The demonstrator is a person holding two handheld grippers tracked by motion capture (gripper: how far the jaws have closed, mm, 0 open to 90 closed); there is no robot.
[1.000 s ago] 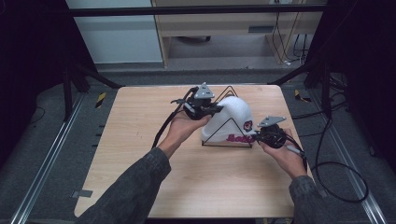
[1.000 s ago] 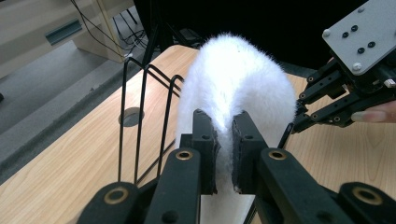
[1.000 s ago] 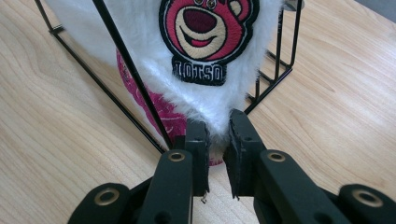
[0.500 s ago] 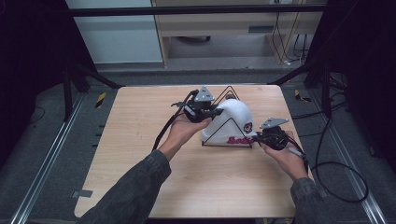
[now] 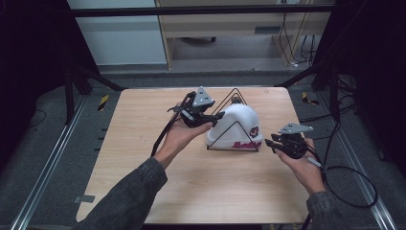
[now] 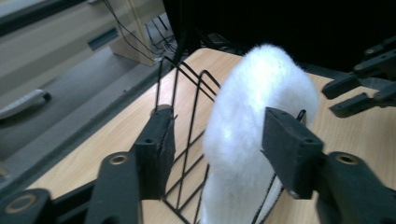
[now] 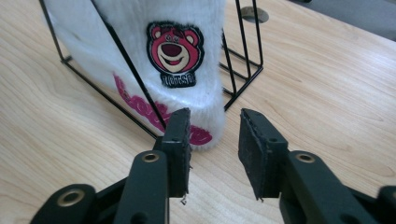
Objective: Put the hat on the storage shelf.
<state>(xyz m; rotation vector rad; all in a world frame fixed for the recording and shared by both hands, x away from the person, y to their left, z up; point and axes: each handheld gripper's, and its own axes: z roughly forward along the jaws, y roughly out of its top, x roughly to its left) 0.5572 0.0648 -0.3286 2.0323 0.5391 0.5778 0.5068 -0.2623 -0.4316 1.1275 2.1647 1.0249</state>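
Your jaws both released: left gripper (image 5: 209, 116) straddles hat (image 5: 237, 125) top, right gripper (image 5: 276, 142) just beside brim. Hat sits in wire rack (image 5: 233, 98), desk (image 5: 134, 158) far-centre. Soft, light, fluffy; pinch brim edge.

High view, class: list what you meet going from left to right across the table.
Left claw → white furry hat in the black wire rack → right claw.
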